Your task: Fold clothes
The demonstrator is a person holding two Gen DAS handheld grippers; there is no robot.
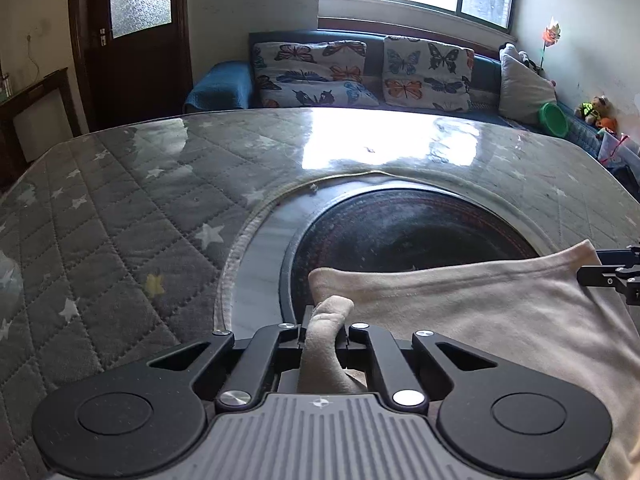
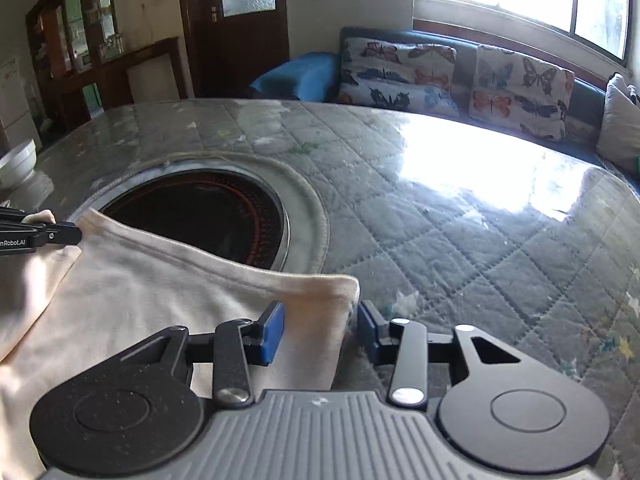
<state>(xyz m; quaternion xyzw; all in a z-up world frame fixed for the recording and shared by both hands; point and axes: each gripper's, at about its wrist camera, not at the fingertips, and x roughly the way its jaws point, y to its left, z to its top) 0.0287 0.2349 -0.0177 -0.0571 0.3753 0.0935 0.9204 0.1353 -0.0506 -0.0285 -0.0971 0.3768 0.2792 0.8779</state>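
Observation:
A cream garment (image 1: 480, 320) lies flat on the quilted table (image 1: 120, 220), its far hem over the edge of a round black hob (image 1: 400, 232). My left gripper (image 1: 325, 320) is shut on the garment's left corner, which bunches up between the jaws. In the right wrist view my right gripper (image 2: 320, 330) straddles the garment's (image 2: 140, 300) right corner. Its blue pads (image 2: 274, 332) stand apart with the cloth between them, and a small gap shows at the right pad. The left gripper (image 2: 60, 234) shows at that view's left edge, pinching the other corner.
The table (image 2: 480, 220) has a grey star-patterned quilt under glossy clear plastic. A white bowl (image 2: 18, 160) sits at its far left. Behind the table stands a sofa with butterfly cushions (image 1: 312, 72), a green bowl (image 1: 554, 120) and toys. A dark door (image 1: 136, 40) is at the back left.

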